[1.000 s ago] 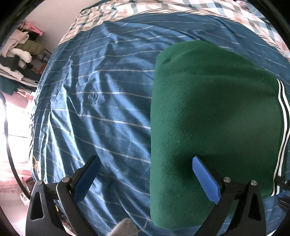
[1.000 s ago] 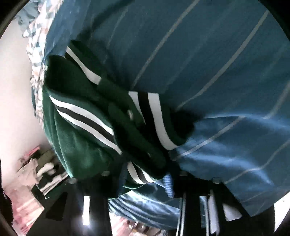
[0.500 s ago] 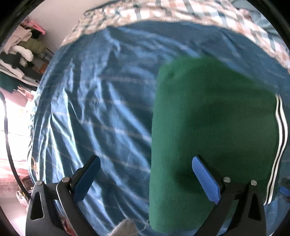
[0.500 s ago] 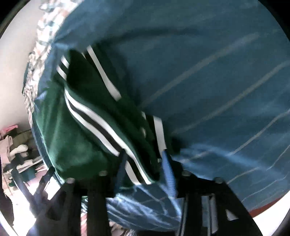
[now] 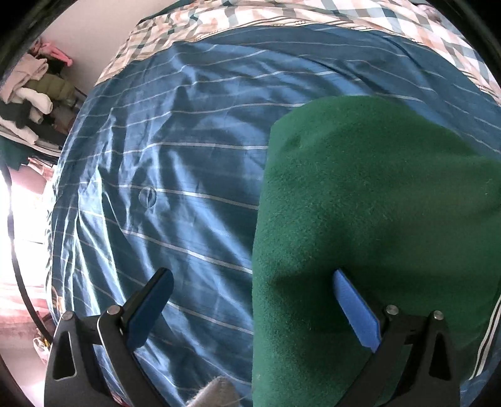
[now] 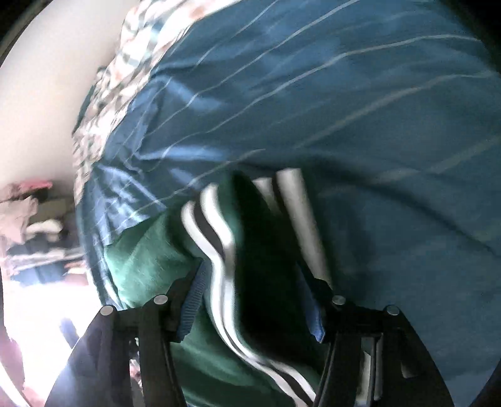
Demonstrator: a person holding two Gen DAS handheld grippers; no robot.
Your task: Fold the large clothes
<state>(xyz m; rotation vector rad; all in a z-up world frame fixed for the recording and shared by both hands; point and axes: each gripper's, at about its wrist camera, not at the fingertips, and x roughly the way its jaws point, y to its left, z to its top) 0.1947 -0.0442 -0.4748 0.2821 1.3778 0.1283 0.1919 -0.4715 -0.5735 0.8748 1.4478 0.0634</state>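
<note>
Green garment (image 5: 369, 225) lies on the blue striped bedsheet (image 5: 175, 194) as a neat, thick block, smooth on top w/ a clean left edge. Looks like the main folds are done, maybe all. In the right wrist view the striped trim (image 6: 216, 238) at the other end is bunched and wavy, so that end prob still needs squaring; blur makes it hard to judge.

Left gripper (image 5: 250, 313): jaws wide apart, nothing held. One blue pad sits over the green cloth, the other over the sheet, straddling the garment's left edge. Can't tell if either pad touches the fabric.

Right gripper (image 6: 253, 300): jaws have just been opening, now about halfway apart. The striped trim and a dark fold lie between them, but the pads don't seem to press on it, so it reads as let go, not gripped.

Left to do, by my guess: tidy the trim end, maybe one more fold.

Around: plaid blanket (image 5: 297, 15) along the far side of the bed, a heap of clothes (image 5: 28, 90) by the wall at left, bright glare low left. Sheet is wrinkled but nothing lies on it near the garment, nothing blocks either gripper.
</note>
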